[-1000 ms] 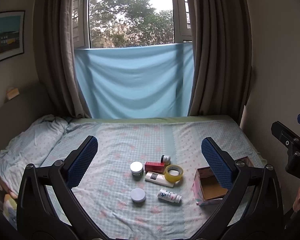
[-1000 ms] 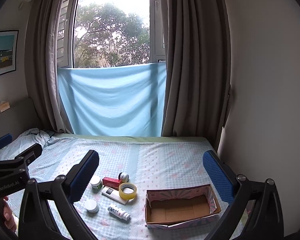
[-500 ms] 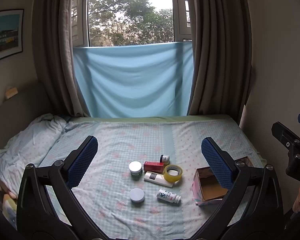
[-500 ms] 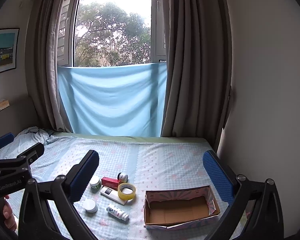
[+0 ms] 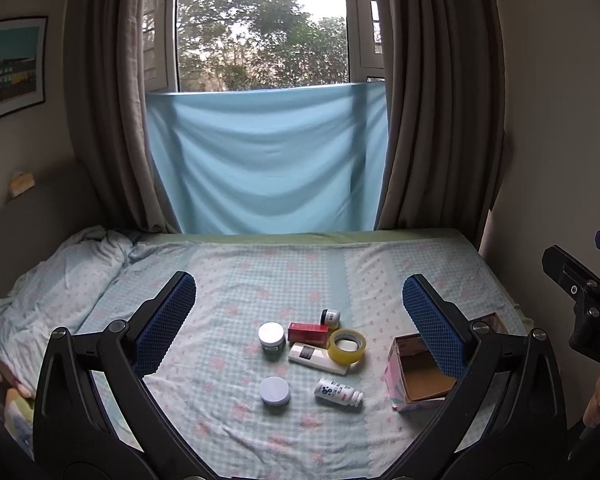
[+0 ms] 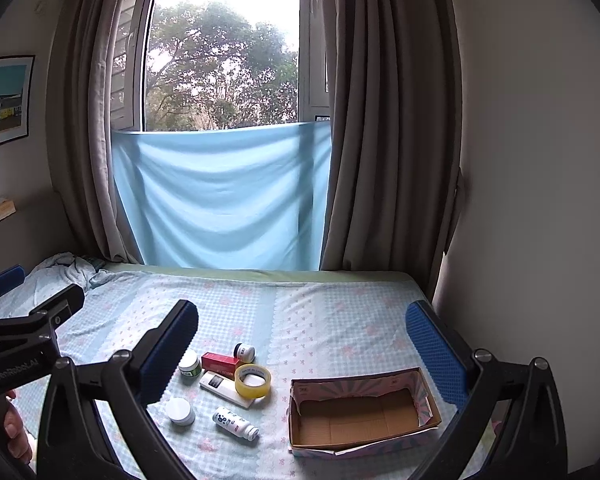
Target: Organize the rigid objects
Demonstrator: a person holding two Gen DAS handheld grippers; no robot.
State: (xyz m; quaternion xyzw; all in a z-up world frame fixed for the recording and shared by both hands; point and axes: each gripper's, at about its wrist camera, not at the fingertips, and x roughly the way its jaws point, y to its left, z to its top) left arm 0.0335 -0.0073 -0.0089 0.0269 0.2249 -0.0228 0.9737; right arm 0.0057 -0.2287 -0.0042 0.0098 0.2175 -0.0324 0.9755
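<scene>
A cluster lies on the bed: a white-lidded jar [image 5: 272,335], a red box [image 5: 307,333], a small black-capped jar [image 5: 330,317], a yellow tape roll [image 5: 347,345], a white remote [image 5: 317,358], a flat white lid jar [image 5: 275,391] and a lying white bottle [image 5: 339,392]. An open cardboard box [image 6: 362,410] sits to their right, empty. My left gripper [image 5: 298,320] is open above the cluster. My right gripper [image 6: 300,350] is open above the tape roll [image 6: 253,380] and the box's left end. Both hold nothing.
The bed [image 5: 260,272] has a checked light sheet, with a rumpled quilt [image 5: 60,272] at the left. A wall [image 6: 540,200] borders the bed's right side. Curtains and a blue cloth [image 5: 266,160] hang at the far end.
Both views have shifted only slightly; the objects sit a little higher in the left wrist view. Both grippers stay open and nothing on the bed has moved.
</scene>
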